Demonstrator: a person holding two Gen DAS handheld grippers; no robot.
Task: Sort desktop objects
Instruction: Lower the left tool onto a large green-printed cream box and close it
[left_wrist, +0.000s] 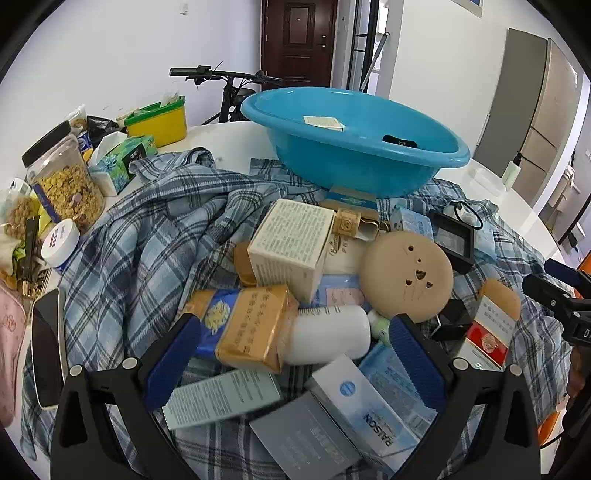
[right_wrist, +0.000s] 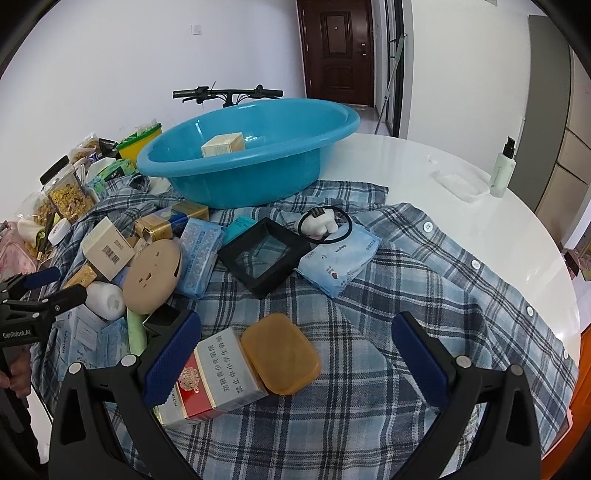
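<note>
A blue basin stands at the back of a plaid shirt on the white table; in the right wrist view the blue basin holds a small cream box. A pile of boxes lies in front of it. My left gripper is open over the pile, its jaws on either side of a gold and blue pack and a white bottle. My right gripper is open, its jaws around a red and white cigarette box and an amber soap case.
A round tan disc, a cream box, a black frame and tissue packs lie on the shirt. Cereal jar, tissue box and yellow container stand at the left. A pump bottle stands at the right.
</note>
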